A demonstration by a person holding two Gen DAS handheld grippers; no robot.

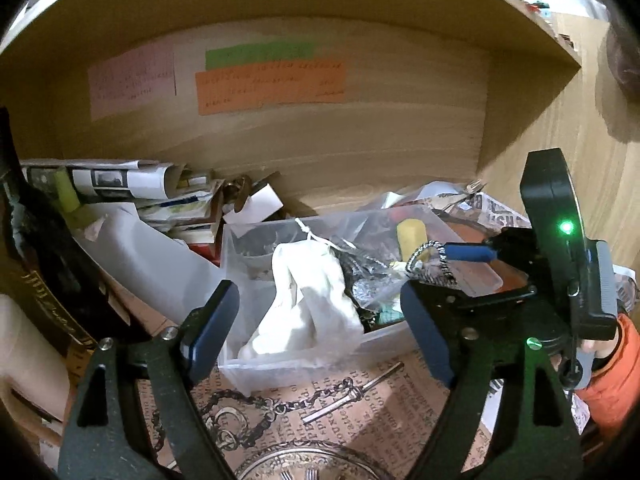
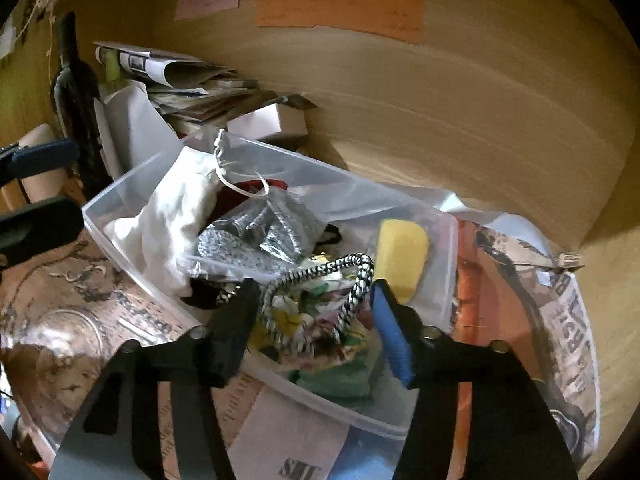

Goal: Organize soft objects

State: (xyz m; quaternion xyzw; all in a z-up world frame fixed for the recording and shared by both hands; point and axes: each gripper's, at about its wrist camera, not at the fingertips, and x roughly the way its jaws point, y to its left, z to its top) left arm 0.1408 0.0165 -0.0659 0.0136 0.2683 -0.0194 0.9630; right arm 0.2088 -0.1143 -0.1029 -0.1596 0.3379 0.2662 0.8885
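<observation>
Now: 1 bin [image 2: 120, 204] | 1 yellow sponge [image 2: 402, 254] | left tongs [image 1: 320, 320] wide | right tongs [image 2: 316, 320] wide

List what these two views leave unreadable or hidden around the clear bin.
- Sticky notes: handwriting too small and blurred in both views.
- Clear bin bottom: covered by white cloth, yellow sponge and a bagged item.
- Braided cord: its lower end is buried in fabric; the right gripper straddles it, grip unclear.
</observation>
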